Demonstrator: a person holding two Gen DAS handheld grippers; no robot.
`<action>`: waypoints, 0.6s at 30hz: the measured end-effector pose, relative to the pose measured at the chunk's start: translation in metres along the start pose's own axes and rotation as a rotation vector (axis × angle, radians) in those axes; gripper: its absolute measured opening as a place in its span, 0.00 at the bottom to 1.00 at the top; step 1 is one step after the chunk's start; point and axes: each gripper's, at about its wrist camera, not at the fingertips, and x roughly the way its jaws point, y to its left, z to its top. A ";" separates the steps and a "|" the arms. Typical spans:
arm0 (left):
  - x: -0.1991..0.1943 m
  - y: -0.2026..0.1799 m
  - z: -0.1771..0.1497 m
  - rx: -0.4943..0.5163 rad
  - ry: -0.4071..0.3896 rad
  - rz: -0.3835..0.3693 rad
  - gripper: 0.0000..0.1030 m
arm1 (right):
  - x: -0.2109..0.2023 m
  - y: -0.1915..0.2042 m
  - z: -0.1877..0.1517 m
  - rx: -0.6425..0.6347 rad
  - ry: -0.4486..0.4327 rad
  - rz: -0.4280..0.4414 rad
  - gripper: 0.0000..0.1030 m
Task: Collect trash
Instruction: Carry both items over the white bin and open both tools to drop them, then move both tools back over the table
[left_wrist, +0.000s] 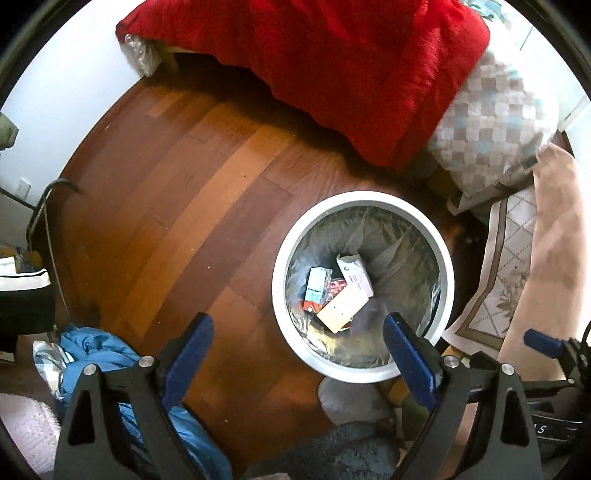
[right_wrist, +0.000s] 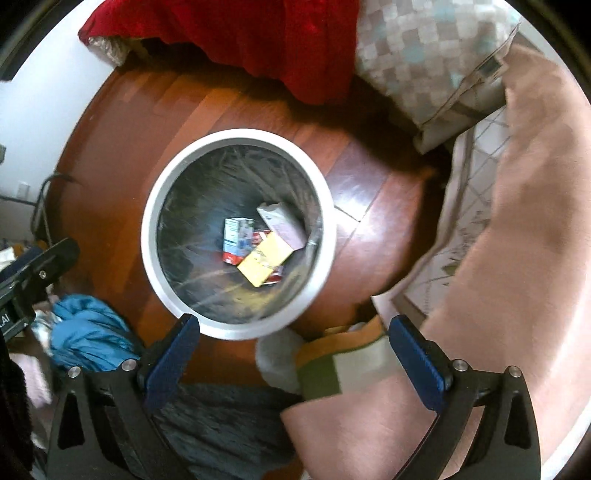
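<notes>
The round white trash bin (left_wrist: 364, 286) stands on the wooden floor (left_wrist: 177, 206), lined with a clear plastic bag (left_wrist: 402, 258). At its bottom lie a yellow carton (left_wrist: 341, 306), a white-and-lilac carton (left_wrist: 354, 275), a small blue-and-white box (left_wrist: 317, 286) and a red packet (left_wrist: 332, 290), overlapping one another. The left hand-held gripper (left_wrist: 298, 350) hangs over the bin's near rim, jaws spread wide with nothing between them. The right hand-held gripper (right_wrist: 293, 349) is likewise spread and empty, just beside the bin. A red blanket (left_wrist: 332, 66), a checked pillow (left_wrist: 487, 125), blue cloth (left_wrist: 107, 354) and a pink blanket (right_wrist: 517, 240) lie around.
</notes>
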 end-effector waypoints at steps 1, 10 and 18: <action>-0.001 0.000 -0.002 0.001 -0.002 -0.001 0.91 | -0.002 -0.001 -0.002 -0.002 -0.006 -0.005 1.00; -0.018 -0.006 -0.013 0.000 -0.025 -0.001 0.91 | -0.027 0.002 -0.013 -0.010 -0.060 -0.021 1.00; -0.053 -0.007 -0.019 0.000 -0.089 -0.008 0.91 | -0.059 0.002 -0.020 -0.017 -0.123 -0.017 1.00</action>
